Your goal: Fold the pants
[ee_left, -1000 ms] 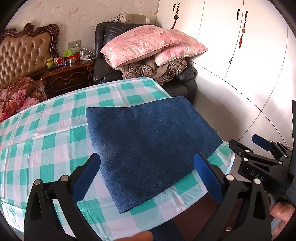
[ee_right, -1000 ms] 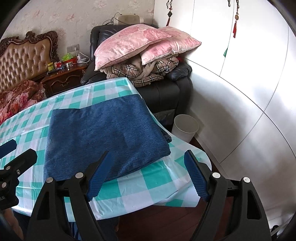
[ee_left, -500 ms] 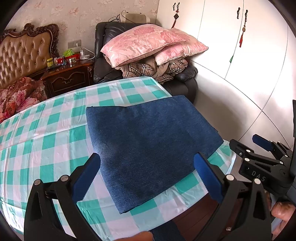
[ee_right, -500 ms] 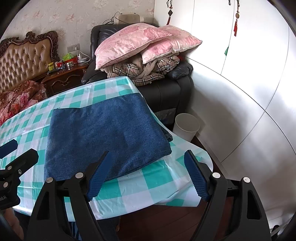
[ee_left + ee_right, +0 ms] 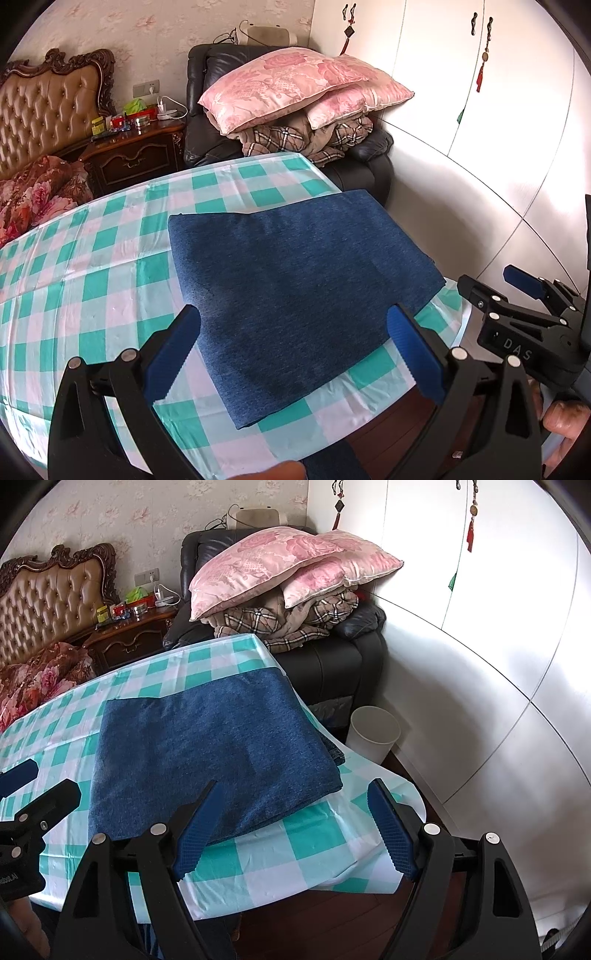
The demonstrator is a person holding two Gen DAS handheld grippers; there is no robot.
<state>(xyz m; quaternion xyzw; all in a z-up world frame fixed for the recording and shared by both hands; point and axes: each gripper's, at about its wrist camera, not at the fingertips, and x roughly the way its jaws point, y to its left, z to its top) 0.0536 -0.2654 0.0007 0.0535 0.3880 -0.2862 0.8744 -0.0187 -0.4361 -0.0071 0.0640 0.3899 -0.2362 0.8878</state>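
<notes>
The pants [image 5: 295,288] lie as a flat blue denim rectangle on the checked cloth of the table [image 5: 92,266], toward its right end, with the right edge close to the table's drop and the near corner pointing at the cameras. From the right wrist view several layers show stacked at the right edge, so the folding looks well advanced or finished. Denim like this should be fairly heavy and soft, limp once lifted, yet rough enough not to slide between the pads; the plastic-looking cloth beneath may be slick, so the bundle could shift if pushed sideways. A sound hold would be at the two near corners or along the layered right edge, pinching all layers at once so the stack does not fan open. The left gripper [image 5: 295,354] hangs above the near edge with its jaws spread wide and nothing between them. The right gripper [image 5: 291,834] is likewise spread wide and empty, over the near right part of the table. The only legible writing is "DAS" on the black body of the right gripper, seen at the right of the left wrist view; part of a printed word shows on the left gripper's body in the other view, too cut off to read.
</notes>
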